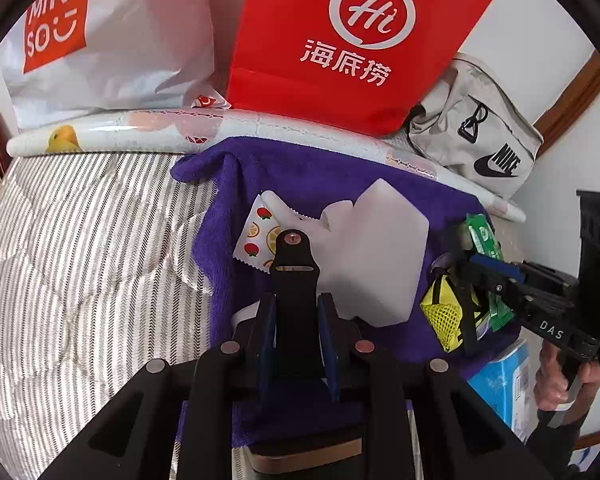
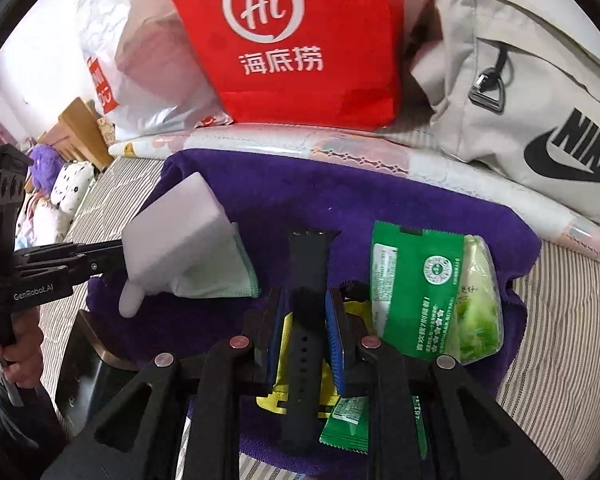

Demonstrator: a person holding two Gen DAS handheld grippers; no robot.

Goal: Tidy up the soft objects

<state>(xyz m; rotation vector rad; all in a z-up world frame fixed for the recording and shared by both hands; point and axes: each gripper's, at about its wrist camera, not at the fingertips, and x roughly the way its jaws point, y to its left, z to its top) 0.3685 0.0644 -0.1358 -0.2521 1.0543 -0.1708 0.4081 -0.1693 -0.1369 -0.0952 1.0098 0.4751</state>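
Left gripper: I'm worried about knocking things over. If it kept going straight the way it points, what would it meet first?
The left gripper, holding a black strap, would probably push the strap's tip into the white foam block or fruit-print packet on the purple towel; depth is unclear.

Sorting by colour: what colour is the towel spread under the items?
Purple; the towel shows best in the right wrist view.
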